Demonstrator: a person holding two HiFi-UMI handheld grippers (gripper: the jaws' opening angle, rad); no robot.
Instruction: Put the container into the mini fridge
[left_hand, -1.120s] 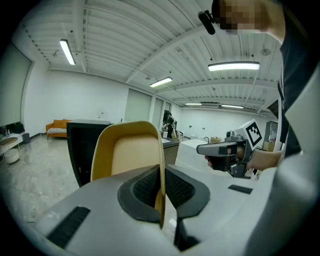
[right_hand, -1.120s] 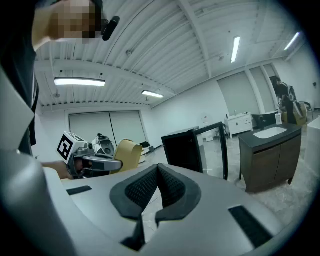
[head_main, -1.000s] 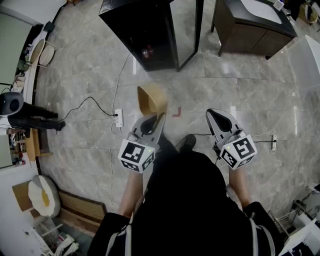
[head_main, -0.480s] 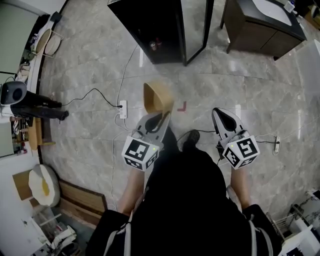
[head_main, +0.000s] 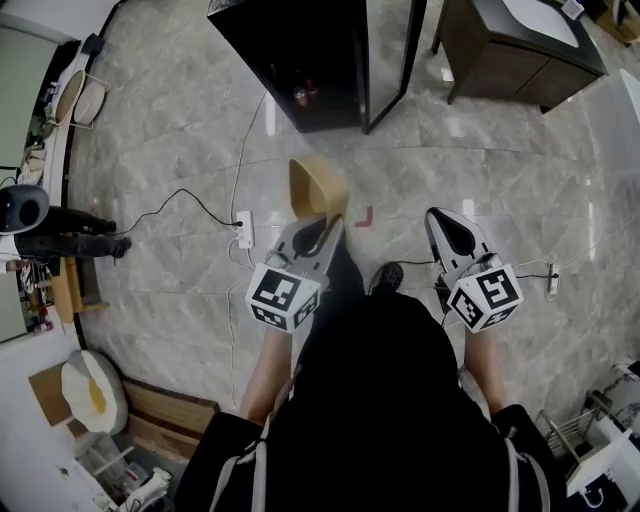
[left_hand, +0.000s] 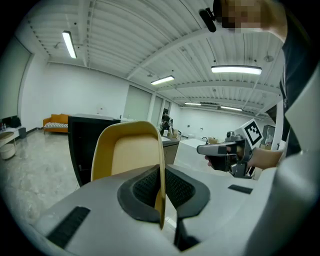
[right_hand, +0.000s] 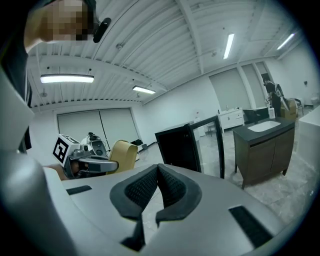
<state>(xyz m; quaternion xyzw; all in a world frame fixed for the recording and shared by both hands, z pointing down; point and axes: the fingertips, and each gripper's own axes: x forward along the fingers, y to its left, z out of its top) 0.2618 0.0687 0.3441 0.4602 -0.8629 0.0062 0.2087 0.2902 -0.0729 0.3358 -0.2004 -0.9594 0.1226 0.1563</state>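
Both grippers have edged forward toward the mini fridge (head_main: 300, 60); left gripper (left_hand: 161, 180) clamps the container (left_hand: 129, 150) by its side wall, right gripper (right_hand: 157, 192) is closed, empty. Approach should stay low and square to the fridge opening. Container sits just left of the left jaws, mouth tipped back toward them, long axis roughly along them.

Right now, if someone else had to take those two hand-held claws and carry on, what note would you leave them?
Left gripper: shut on the side wall of the tan container, held in the air.
Right gripper: shut, empty.
Mini fridge: on the floor ahead, door open.
Done: container picked up.
Left: carry it to the fridge, set it inside, let go.
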